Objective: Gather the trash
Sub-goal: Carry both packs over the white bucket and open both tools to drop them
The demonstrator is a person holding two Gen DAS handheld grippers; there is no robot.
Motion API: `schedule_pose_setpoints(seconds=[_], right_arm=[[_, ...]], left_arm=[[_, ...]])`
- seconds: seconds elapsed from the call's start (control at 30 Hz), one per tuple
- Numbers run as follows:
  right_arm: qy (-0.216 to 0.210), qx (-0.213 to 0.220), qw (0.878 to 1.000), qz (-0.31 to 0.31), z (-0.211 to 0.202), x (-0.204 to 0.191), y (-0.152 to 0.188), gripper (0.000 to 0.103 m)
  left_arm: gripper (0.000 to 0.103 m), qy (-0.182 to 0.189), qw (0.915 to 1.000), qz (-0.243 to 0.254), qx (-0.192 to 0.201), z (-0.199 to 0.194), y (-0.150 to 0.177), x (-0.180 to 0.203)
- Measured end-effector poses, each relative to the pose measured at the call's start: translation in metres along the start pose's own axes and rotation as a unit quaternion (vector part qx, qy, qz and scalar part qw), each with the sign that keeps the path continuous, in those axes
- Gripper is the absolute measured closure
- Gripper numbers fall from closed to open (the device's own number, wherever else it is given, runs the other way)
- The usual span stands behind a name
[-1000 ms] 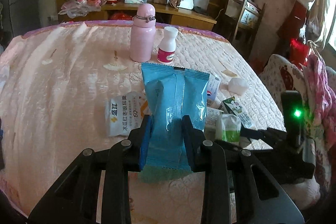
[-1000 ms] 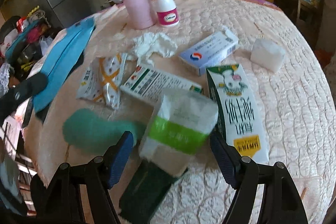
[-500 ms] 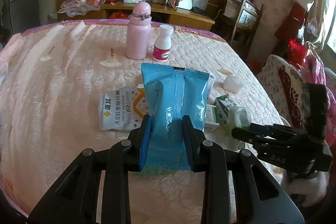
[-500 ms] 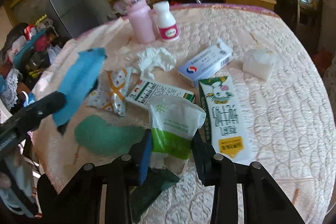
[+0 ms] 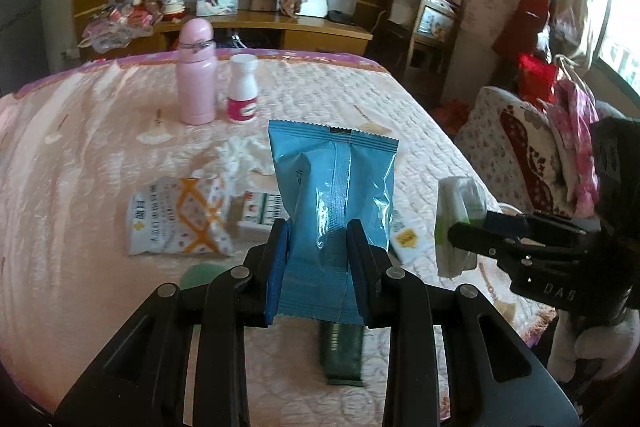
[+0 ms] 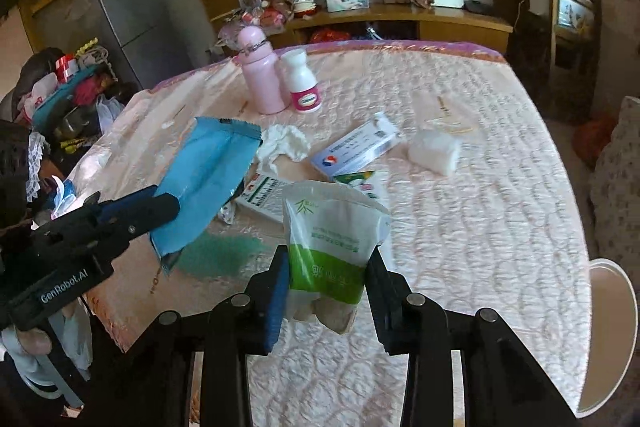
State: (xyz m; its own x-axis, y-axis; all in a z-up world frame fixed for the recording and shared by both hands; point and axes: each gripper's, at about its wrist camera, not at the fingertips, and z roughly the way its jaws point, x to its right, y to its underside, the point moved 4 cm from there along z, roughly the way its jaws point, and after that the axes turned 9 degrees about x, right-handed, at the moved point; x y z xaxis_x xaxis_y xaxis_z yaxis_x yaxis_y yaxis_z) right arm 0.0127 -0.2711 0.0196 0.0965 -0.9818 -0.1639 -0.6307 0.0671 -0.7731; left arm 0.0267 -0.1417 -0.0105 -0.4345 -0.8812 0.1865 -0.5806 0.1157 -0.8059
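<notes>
My left gripper (image 5: 318,251) is shut on a blue snack wrapper (image 5: 336,187) and holds it upright above the table; both also show at the left of the right wrist view (image 6: 208,175). My right gripper (image 6: 326,279) is shut on a white and green tissue pack (image 6: 332,227), lifted off the table; the pack shows at the right of the left wrist view (image 5: 458,223). On the quilted table (image 6: 460,227) lie a white and orange packet (image 5: 176,219), a crumpled tissue (image 6: 286,143), a white and blue box (image 6: 356,149) and a dark green sachet (image 5: 342,351).
A pink bottle (image 6: 260,75) and a white pill bottle (image 6: 302,81) stand at the back of the table. A white block (image 6: 434,149) lies to the right. A white round rim (image 6: 608,331) shows past the table's right edge. A fridge (image 6: 124,19) stands back left.
My right gripper closed on the tissue pack and lifted it off the table. My left gripper kept the blue wrapper and drew back and up slightly.
</notes>
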Motion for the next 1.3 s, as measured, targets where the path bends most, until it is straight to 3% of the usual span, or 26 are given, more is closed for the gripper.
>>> schedule_pose_setpoints(seconds=[0.37,0.77,1.3], right_arm=[[0.037,0.022,0.999,0.023,-0.043,0.052,0.000,0.068],[0.104,0.038,0.992,0.055,-0.102,0.133,0.013,0.068],[0.183,0.032,0.973,0.134,-0.154,0.249,0.064,0.068]], left_arm=[[0.076,0.030,0.9992,0.027,-0.004,0.009,-0.003,0.054],[0.076,0.083,0.9944,0.064,-0.014,0.027,-0.001,0.141],[0.076,0.146,0.9816,0.112,-0.054,0.076,0.016,0.269]])
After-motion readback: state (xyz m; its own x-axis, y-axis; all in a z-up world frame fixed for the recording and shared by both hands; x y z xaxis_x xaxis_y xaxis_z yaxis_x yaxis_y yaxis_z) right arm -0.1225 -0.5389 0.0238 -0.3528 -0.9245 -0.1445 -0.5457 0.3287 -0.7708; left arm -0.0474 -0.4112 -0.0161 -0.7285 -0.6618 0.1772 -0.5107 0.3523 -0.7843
